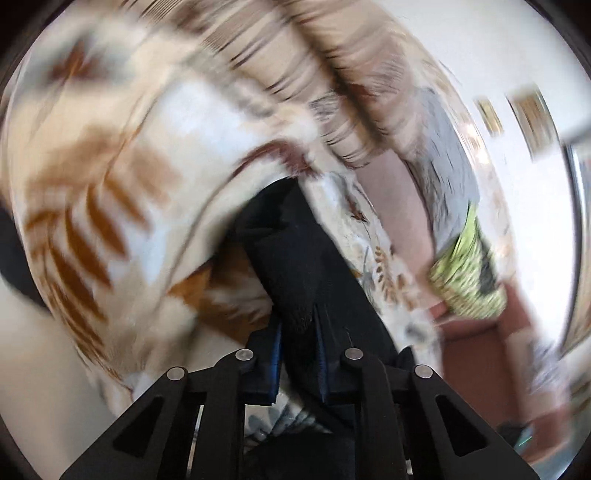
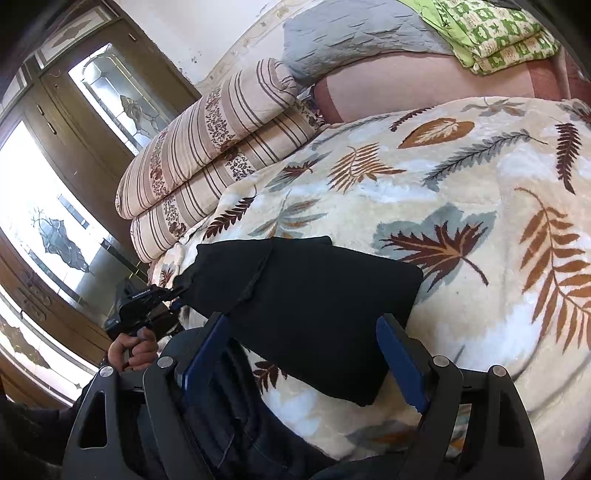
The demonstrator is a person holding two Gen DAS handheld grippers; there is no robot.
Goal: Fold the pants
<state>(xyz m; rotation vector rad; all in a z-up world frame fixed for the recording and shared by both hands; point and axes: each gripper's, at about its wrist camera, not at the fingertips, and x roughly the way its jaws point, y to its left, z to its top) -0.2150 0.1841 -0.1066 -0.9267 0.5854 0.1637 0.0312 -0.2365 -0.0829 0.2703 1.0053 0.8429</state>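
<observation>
The black pants (image 2: 306, 302) lie folded on a leaf-patterned blanket (image 2: 461, 177). My right gripper (image 2: 303, 321) hovers over their near edge, jaws wide open on either side of the cloth, with the pads not touching it. At the pants' left corner my left gripper (image 2: 173, 293) is held by a hand (image 2: 135, 350). The left wrist view is blurred. There the left gripper (image 1: 300, 319) is shut on a fold of the black pants (image 1: 291, 254), pinched between its blue pads (image 1: 277, 332).
Folded striped quilts (image 2: 207, 158) are stacked at the blanket's far left. A grey pillow (image 2: 351, 40) and a folded green patterned cloth (image 2: 495, 33) lie beyond. Wooden doors with glass panes (image 2: 74, 184) stand to the left. The person's dark trouser leg (image 2: 229, 424) is near the bed edge.
</observation>
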